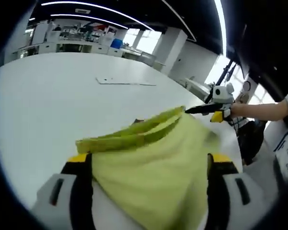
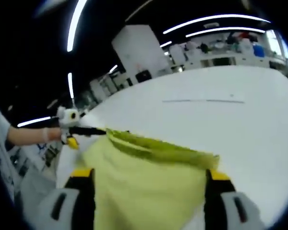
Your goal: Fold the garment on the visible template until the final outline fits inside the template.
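White table [image 1: 48, 105], open office behind. Both grippers [image 1: 149, 167] [image 2: 149, 187] clamped on the yellow-green garment [image 1: 153, 163], which hides the near tabletop.

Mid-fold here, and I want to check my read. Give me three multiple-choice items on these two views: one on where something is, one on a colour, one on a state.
1. Where does the thin flat sheet lie?
A. far out on the white table, beyond the garment
B. under the left gripper
C. on the floor

2. What colour is the garment?
A. navy blue
B. yellow-green
C. red

3. How is the garment held?
A. lying flat, untouched
B. bunched in one gripper
C. lifted, its top edge stretched between both grippers

Answers:
1 A: the sheet rests on the table past the cloth.
2 B: the garment is yellow-green in both views.
3 C: the right gripper and the left gripper each pinch one end of that edge.
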